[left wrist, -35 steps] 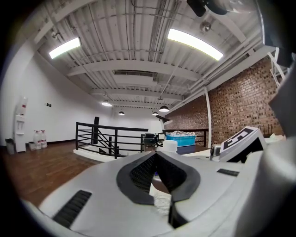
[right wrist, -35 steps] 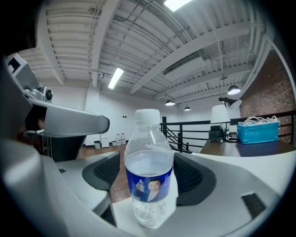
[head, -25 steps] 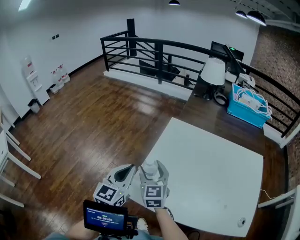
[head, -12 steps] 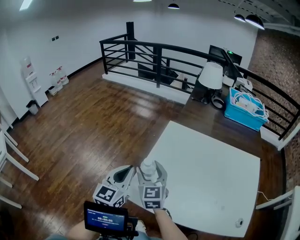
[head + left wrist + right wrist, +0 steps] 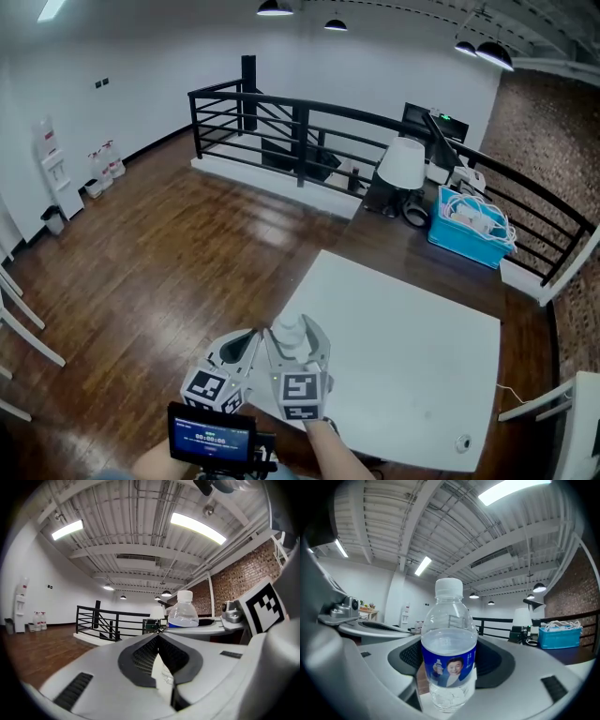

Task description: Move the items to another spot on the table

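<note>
right gripper (image 5: 294,336) jaws pinch the water bottle (image 5: 449,644); left gripper (image 5: 158,640) jaws pressed together

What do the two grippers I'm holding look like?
Both the left gripper and right gripper have pale grey moulded shells, fingers lined with black ribbed pads, and a cube of black-and-white square markers. A small blue-lit screen sits nearer the person.

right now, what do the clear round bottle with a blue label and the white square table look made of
Clear round bottle with a blue label: probably thin, glossy transparent plastic; the room shows through its wall above the printed wrap. White square table: smooth matte top, perhaps laminate or painted board; no grain shows.
</note>
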